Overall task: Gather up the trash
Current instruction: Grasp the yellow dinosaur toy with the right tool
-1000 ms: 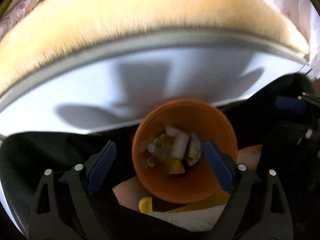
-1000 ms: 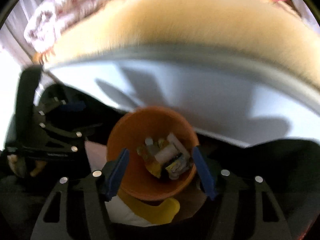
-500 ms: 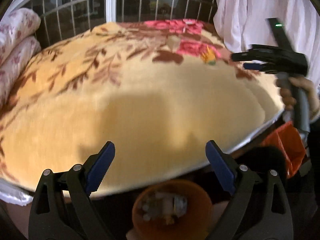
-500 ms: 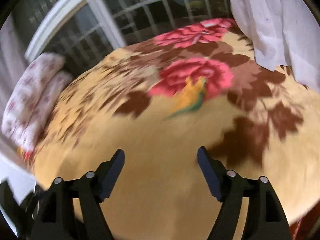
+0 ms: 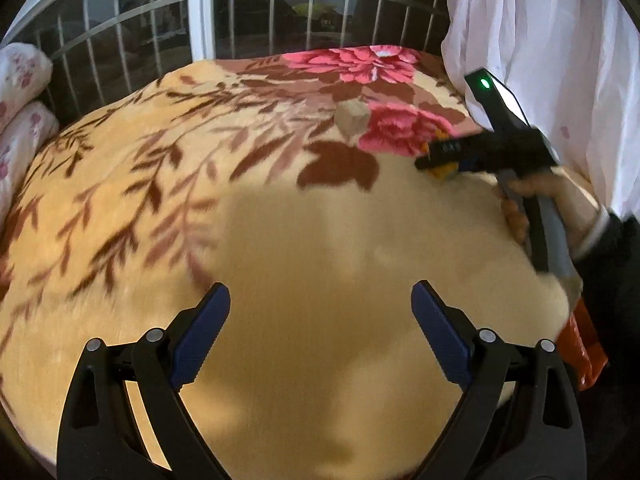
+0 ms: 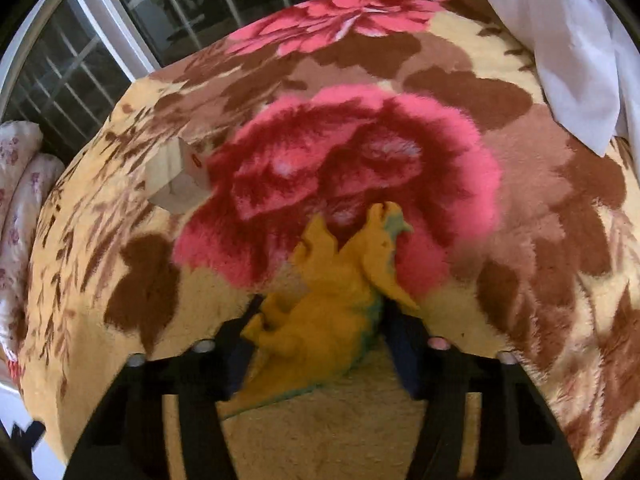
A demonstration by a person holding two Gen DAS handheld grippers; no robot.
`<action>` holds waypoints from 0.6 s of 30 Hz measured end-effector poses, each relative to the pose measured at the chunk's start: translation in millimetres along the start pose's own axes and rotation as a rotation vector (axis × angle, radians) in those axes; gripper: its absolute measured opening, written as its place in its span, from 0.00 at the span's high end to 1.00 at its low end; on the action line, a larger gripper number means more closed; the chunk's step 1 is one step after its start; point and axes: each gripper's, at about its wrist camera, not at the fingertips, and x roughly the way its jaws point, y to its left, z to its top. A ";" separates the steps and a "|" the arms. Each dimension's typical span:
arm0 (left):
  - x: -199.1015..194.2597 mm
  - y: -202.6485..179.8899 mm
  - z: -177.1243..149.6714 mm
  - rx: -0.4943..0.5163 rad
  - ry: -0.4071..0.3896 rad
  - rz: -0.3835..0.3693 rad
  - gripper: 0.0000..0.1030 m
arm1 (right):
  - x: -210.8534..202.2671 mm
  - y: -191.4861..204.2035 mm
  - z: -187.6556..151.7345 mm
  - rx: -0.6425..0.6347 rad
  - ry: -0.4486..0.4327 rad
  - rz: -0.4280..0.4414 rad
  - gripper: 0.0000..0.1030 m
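Note:
A crumpled yellow wrapper (image 6: 340,264) with a green edge lies on the flowered blanket (image 6: 520,200), bunched up between the fingers of my right gripper (image 6: 320,308), whose jaws are closing on it. In the left wrist view that gripper (image 5: 436,160) points down at the wrapper (image 5: 442,172), held by a hand (image 5: 532,200). A small beige carton (image 5: 352,118) lies just left of the pink flower; it also shows in the right wrist view (image 6: 176,184). My left gripper (image 5: 320,292) hangs open over the plain yellow part of the blanket (image 5: 280,220), with nothing between its fingers.
An orange bag (image 5: 580,348) hangs off the bed's right edge. A white curtain (image 5: 540,40) drapes at the right. Patterned pillows (image 5: 20,100) lie at the left, and a barred window (image 5: 280,8) stands behind the bed.
Both grippers left the orange bin of trash and rose over the bed. The right gripper swung out to the yellow wrapper and came down around it, narrowing its jaws.

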 end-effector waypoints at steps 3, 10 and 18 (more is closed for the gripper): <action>21.9 -0.1 28.3 -0.005 0.002 -0.011 0.13 | -8.5 -0.6 -8.8 -0.024 -0.020 0.012 0.47; 109.9 -15.1 105.6 -0.051 0.050 -0.030 0.13 | -52.0 -19.5 -37.7 0.023 -0.112 0.105 0.47; 193.3 -20.9 158.2 -0.238 0.074 0.029 0.13 | -108.0 -47.3 -71.1 0.014 -0.232 0.140 0.47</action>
